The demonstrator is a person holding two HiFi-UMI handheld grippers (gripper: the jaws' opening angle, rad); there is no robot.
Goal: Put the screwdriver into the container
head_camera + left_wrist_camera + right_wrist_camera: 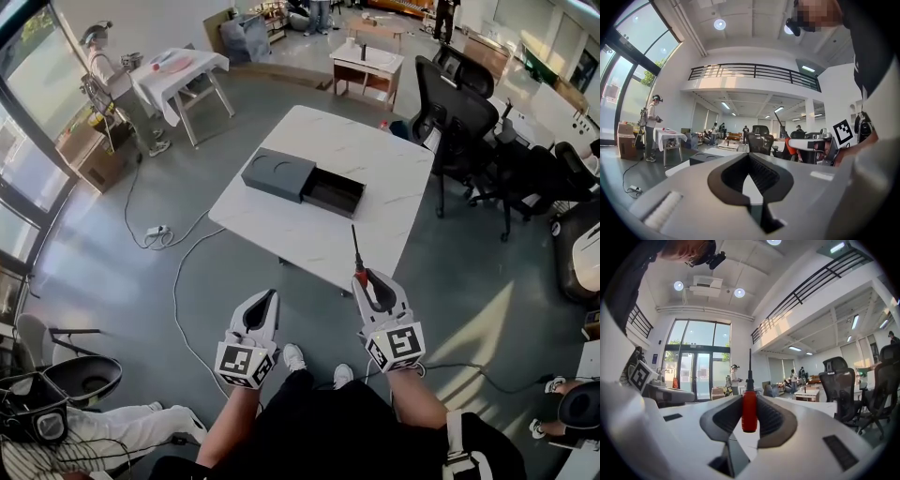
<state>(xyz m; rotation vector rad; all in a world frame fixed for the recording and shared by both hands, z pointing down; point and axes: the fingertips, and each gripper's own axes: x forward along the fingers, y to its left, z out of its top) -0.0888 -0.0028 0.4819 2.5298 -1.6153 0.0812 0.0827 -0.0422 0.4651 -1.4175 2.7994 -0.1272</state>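
Note:
A dark grey container [279,172] lies on the white table [375,159], its black drawer [334,192] pulled out toward the right. My right gripper [362,276] hangs in front of the table's near edge, shut on the red handle of the screwdriver [356,255]. The thin shaft points up and away toward the table. In the right gripper view the screwdriver [749,408] stands upright, clamped in the right gripper [749,401]. My left gripper [271,294] is beside it, empty, its tips together. In the left gripper view the left gripper [749,155] points toward the container [705,157].
Black office chairs [459,112] crowd the table's right side. A small wooden table [366,61] and a white folding table [178,70] stand farther back, with a person in a headset [98,56] beside the latter. Cables and a power strip [157,231] lie on the floor at left.

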